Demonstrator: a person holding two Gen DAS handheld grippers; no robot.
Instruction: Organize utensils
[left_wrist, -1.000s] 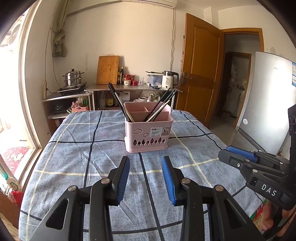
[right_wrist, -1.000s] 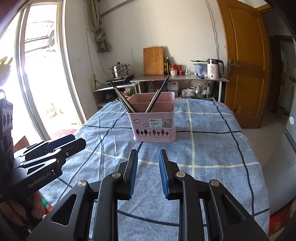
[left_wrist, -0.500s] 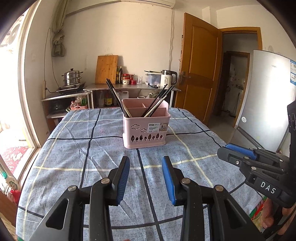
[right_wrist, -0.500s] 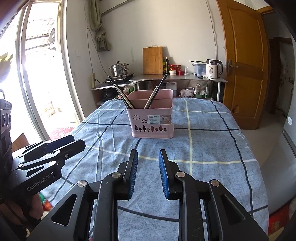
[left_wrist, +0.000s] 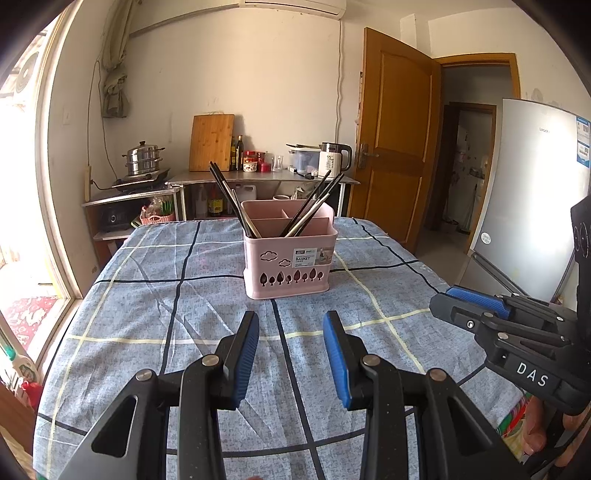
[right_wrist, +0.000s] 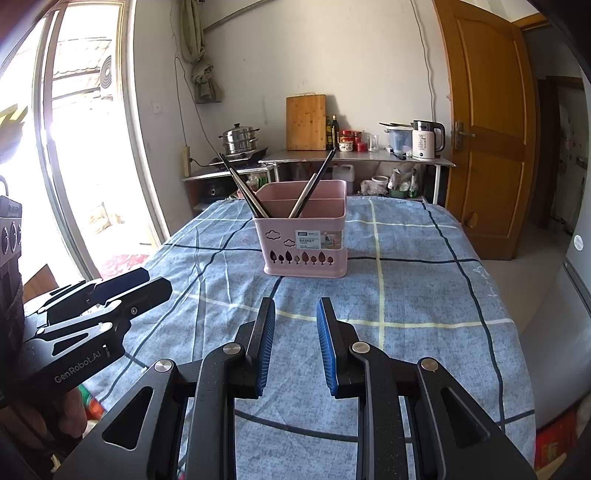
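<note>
I have both grippers hovering over the near end of the table (left_wrist: 122, 306), side by side and well short of the basket (left_wrist: 290, 266). My left gripper (left_wrist: 291, 328) has its jaws spread with a clear gap and nothing between them; my right gripper (right_wrist: 295, 314) is also parted, a little narrower, and holds nothing. The pink basket stands upright on the blue checked cloth, mid-table, with dark chopsticks (left_wrist: 226, 199) leaning left in the front compartment and another bundle (left_wrist: 314, 205) leaning right. Compared with a second ago, the basket sits lower and slightly farther off in both views, the far counter showing more above it. Jaw openings look unchanged.
</note>
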